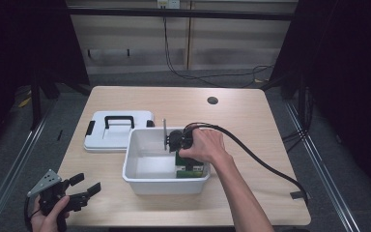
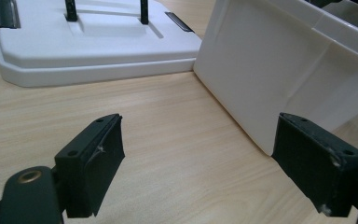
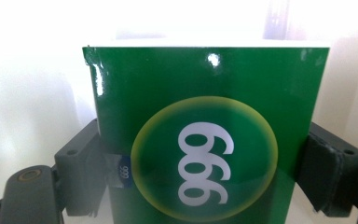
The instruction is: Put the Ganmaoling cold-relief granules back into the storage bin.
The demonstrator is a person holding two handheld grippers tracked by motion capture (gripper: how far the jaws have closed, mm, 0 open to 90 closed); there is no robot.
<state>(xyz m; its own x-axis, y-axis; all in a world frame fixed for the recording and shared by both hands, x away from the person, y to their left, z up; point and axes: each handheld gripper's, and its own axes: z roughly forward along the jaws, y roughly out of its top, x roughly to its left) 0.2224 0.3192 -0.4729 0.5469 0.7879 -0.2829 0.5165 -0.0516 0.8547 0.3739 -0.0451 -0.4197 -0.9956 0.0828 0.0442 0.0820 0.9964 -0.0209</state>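
Observation:
A glossy green box (image 3: 205, 140) with a yellow-ringed circle and white digits sits between my right gripper's (image 3: 205, 163) jaws, which press on both its sides. From above, that green box (image 1: 190, 167) is down inside the white bin (image 1: 147, 182), at its right end, under the hand that holds my right gripper (image 1: 186, 153). My left gripper (image 1: 84, 186) is at the table's front left corner, open and holding nothing. In the left gripper view, bare wood lies between the fingers of my left gripper (image 2: 200, 158), and the white bin's wall (image 2: 261, 70) stands close at the right.
A white lid (image 1: 118, 130) with a black handle and black clips lies flat on the table to the left of the bin; the white lid (image 2: 88, 42) lies ahead of my left gripper. A black cable (image 1: 261, 162) trails from the right gripper to the table's right edge.

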